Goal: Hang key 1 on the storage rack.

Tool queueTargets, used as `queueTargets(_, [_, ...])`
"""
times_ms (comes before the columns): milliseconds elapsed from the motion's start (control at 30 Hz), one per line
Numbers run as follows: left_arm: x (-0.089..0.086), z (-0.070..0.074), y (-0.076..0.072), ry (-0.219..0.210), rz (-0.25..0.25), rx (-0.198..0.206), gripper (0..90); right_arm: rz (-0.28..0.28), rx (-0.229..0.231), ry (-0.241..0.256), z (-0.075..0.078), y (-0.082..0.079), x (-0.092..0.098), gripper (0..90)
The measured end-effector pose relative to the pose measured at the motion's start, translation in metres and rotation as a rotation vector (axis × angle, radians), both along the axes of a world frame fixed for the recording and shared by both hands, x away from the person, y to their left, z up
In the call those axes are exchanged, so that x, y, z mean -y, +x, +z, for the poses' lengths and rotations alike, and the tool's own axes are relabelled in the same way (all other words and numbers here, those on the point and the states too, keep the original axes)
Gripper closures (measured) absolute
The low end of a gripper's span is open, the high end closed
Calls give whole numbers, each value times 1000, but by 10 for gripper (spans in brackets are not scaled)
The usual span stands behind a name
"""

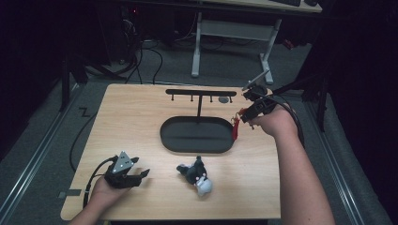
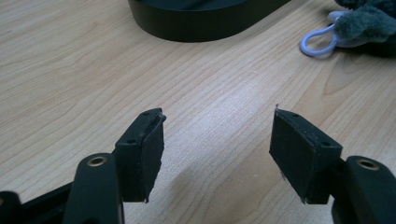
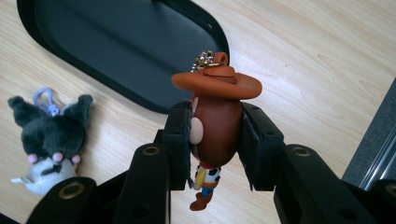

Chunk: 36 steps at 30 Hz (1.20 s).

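1. While clamped in the right tongs (image 3: 215,140), cowboy keychain (image 3: 215,122) held aloft beside the hook stand (image 1: 199,93), not yet hung.
2. Left tongs (image 2: 217,149) agape, empty, low over the tabletop (image 1: 136,122).
3. Plush keychain (image 1: 197,174) lying untouched near the oval tray (image 1: 197,134); both hangings judged left.

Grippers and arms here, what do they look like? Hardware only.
Both grippers are black with two jaws and flat dark pads. The left gripper carries a grey three-cornered plate on top, and a black cable trails from it. The right gripper also trails a black cable. Brass-coloured rivets sit in the jaw arms. The forearms are bare, with no sleeves.
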<state>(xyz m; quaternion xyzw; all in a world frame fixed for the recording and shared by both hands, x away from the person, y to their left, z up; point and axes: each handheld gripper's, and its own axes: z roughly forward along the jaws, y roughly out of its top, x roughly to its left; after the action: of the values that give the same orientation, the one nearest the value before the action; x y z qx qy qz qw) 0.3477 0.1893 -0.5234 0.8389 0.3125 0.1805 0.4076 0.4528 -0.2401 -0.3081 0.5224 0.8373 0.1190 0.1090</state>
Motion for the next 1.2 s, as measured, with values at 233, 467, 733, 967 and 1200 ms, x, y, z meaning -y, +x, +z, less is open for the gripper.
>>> queueTargets(233, [-1,0,0,4,-3,2,356,9,7,9,5,12,-9,664])
queueTargets(467, [-1,0,0,5,-6,2,356,13,10,15,9,22,-15,664])
queueTargets(733, [-1,0,0,0,-5,0,357,7,21,11,19,30,-20,664])
queueTargets(967, [-1,0,0,3,-5,0,357,1,26,11,20,36,-23,664])
queueTargets(1200, [-1,0,-1,6,-5,1,357,-26,33,9,20,46,-20,664])
